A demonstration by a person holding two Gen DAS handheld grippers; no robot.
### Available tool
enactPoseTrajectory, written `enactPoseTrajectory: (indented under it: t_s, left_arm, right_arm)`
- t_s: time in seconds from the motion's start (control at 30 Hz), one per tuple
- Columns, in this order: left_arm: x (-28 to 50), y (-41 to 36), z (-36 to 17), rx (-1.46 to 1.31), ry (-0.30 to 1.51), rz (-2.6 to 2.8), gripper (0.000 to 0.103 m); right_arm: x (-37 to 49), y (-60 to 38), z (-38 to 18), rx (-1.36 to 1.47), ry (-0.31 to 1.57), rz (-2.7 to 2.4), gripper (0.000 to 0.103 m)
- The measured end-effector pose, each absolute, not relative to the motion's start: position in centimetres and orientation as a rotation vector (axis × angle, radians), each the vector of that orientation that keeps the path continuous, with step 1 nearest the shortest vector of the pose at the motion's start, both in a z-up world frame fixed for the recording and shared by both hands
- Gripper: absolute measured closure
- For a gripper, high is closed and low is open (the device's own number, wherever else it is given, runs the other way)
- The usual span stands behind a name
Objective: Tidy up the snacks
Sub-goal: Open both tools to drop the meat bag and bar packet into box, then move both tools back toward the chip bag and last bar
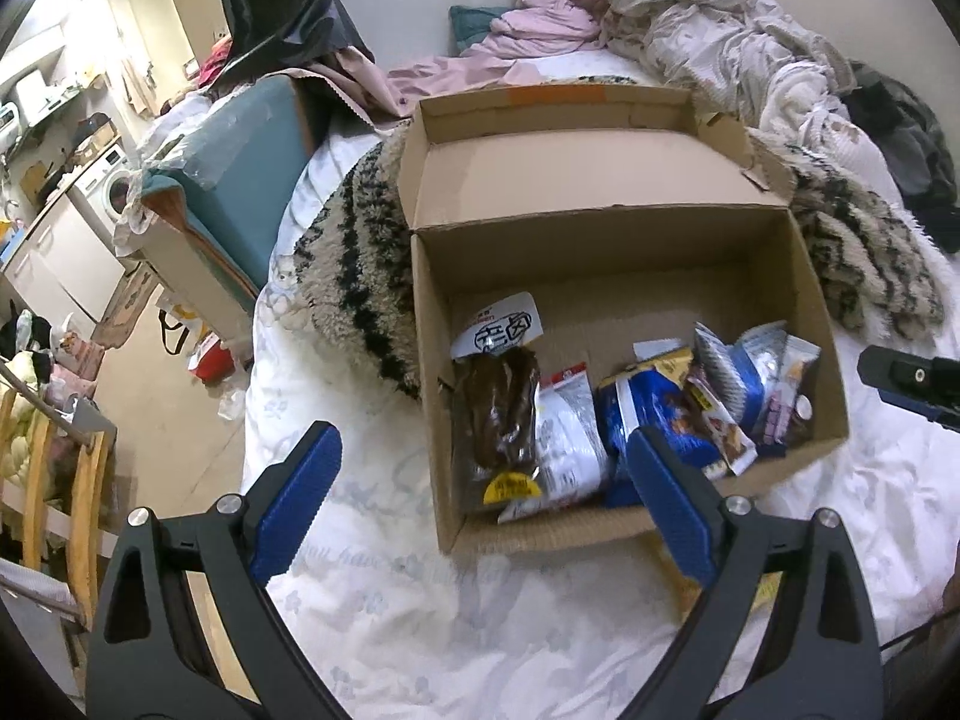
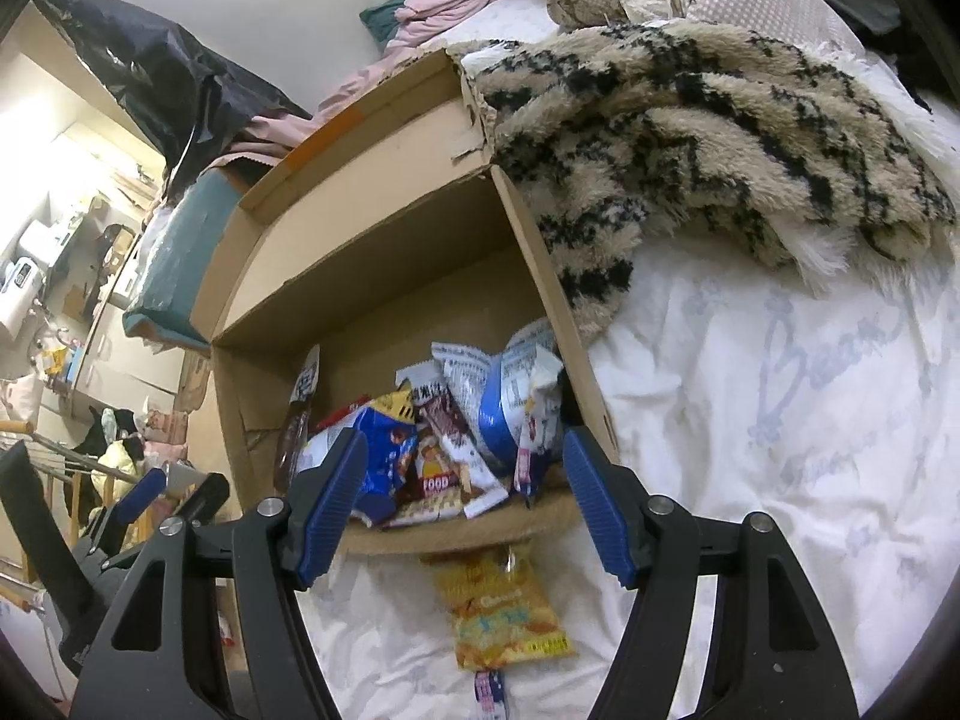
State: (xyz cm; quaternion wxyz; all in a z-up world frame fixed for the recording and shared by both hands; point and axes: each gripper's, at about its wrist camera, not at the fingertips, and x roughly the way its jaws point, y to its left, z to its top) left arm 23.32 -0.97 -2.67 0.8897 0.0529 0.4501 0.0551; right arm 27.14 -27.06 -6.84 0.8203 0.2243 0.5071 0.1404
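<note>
An open cardboard box (image 1: 624, 252) sits on the white bedsheet with its lid flap standing up at the back. Along its near side lie several snack packs: a brown meat pack (image 1: 498, 414), a white pack (image 1: 564, 450) and a blue pack (image 1: 654, 408). My left gripper (image 1: 480, 480) hangs open above the box's near left corner and holds nothing. My right gripper (image 2: 462, 456) is open over the box's near wall (image 2: 480, 531), above the heap of packs (image 2: 444, 450), empty too. A yellow snack packet (image 2: 504, 618) lies on the sheet just before the box, under the right gripper.
A shaggy beige-and-black blanket (image 2: 690, 120) lies against the box's far and right sides. Crumpled clothes and bedding (image 1: 690, 18) are piled at the head of the bed. A teal package (image 1: 240, 180) marks the bed's left edge, with cluttered floor and a wooden rack (image 1: 60, 480) beyond.
</note>
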Motion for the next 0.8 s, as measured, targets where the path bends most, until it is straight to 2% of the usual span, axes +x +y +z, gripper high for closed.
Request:
enactPoseTrajectory:
  t_s: [0.53,0.8]
  left_arm:
    - [15.6,1.6,-3.0,-0.034,0.979,0.089,0.009]
    - [14.3,2.1,-4.2,-0.062,1.005,0.061,0.009]
  right_arm:
    - [21.3,-27.2,-6.0,0.474,1.085,0.313,0.032]
    - [19.4,-27.0,-7.0,0.47,1.122,0.299,0.032]
